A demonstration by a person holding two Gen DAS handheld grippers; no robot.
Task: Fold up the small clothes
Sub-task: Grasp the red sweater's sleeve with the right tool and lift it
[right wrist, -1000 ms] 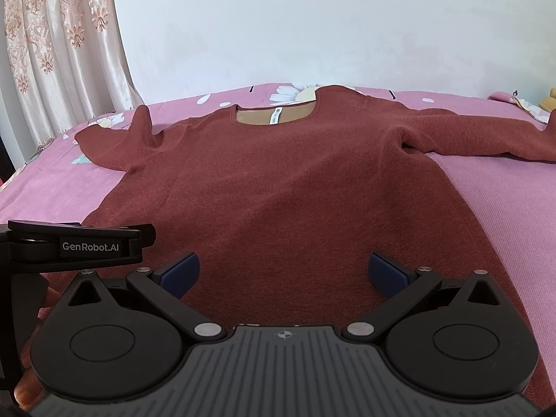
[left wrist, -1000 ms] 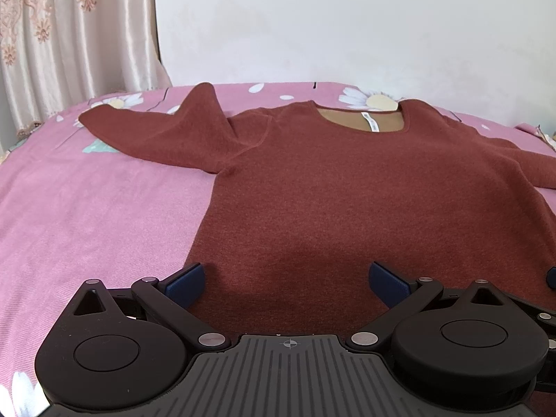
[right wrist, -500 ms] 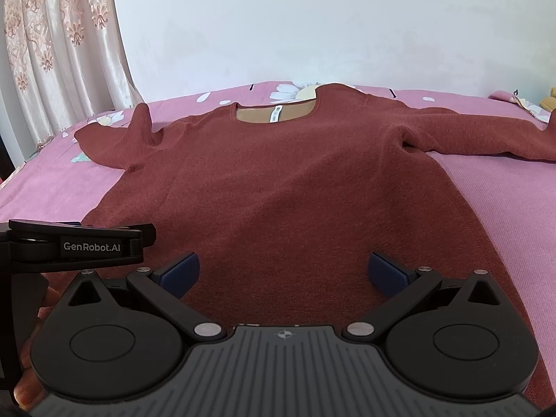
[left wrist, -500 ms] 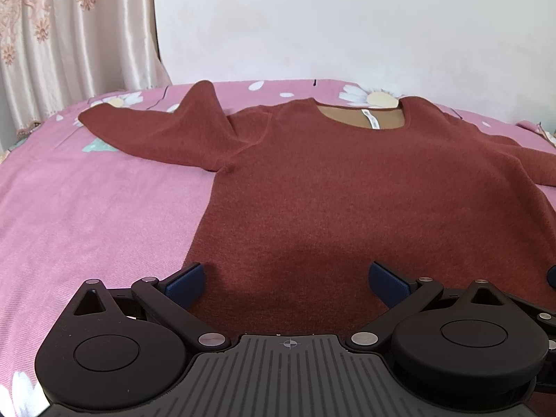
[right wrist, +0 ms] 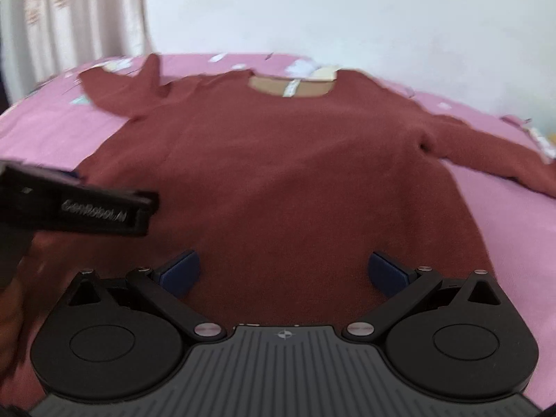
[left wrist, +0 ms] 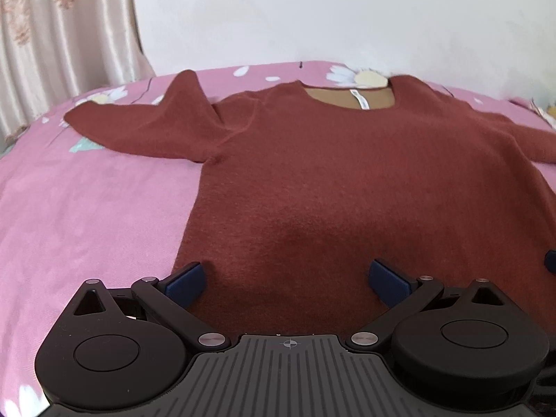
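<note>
Rust-red sweater (left wrist: 347,180) spread flat, front up, on a pink floral bedspread (left wrist: 87,215).

Its sleeves reach out to either side, neckline toward the white wall (left wrist: 330,10) and a curtain (left wrist: 62,34) far left. The left gripper (left wrist: 286,278) and right gripper (right wrist: 283,272) both sit low over the hem end, jaws spread wide, blue pads holding nothing. The right view is blurred.

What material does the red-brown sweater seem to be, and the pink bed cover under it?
Sweater: looks like a soft knit, perhaps wool or fleece; the surface is matte and slightly fuzzy, with no shine.
Bed cover: seems a brushed, plush fabric; matte, faintly napped, printed with white daisies. The exact fibres cannot be told from the pictures.
</note>
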